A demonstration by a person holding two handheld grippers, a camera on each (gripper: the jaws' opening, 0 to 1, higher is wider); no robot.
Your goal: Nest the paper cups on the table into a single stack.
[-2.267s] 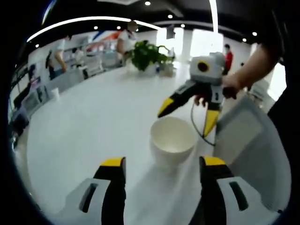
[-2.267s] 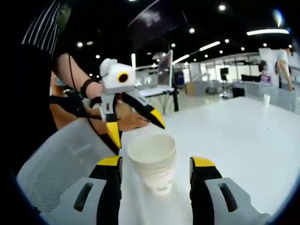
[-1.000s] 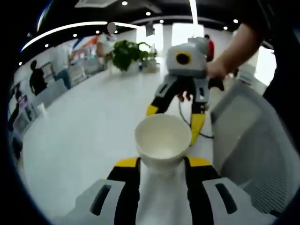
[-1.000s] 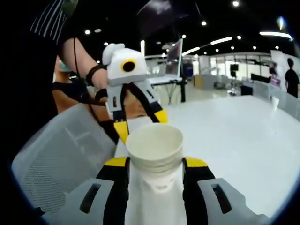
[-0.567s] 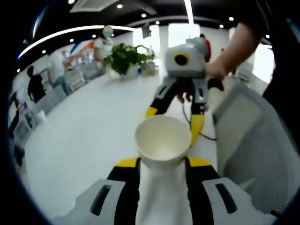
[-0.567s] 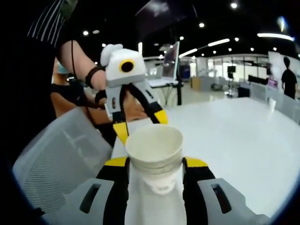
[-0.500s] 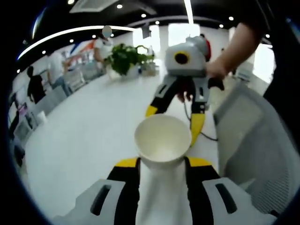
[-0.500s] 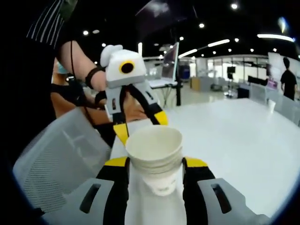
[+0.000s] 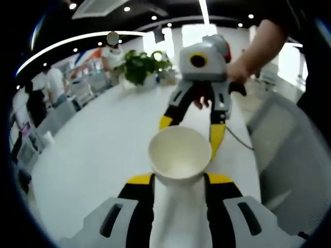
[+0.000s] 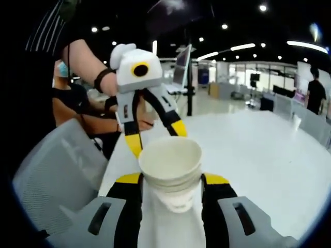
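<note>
Cups first, in the left gripper view: I see one white paper cup (image 9: 179, 155), round-mouthed, smooth and matte inside, pinched at its sides between the two yellow-tipped jaws of my left gripper (image 9: 179, 180). It sits above the glossy white table (image 9: 103, 155). Beyond it hangs my right gripper (image 9: 191, 129), grey-bodied, its two yellow tips spread either side of the cup's far rim. A mesh-backed grey chair (image 9: 289, 155) stands at the right, and a leafy green plant (image 9: 142, 67) at the table's far end.

From the right gripper view, my right gripper (image 10: 170, 180) clamps a nested stack of paper cups (image 10: 171, 168); I count at least three stepped rims, though the exact number is unclear. The left gripper (image 10: 155, 134) faces me, jaws straddling the stack's far side. One chair (image 10: 57, 170) sits left.
</note>
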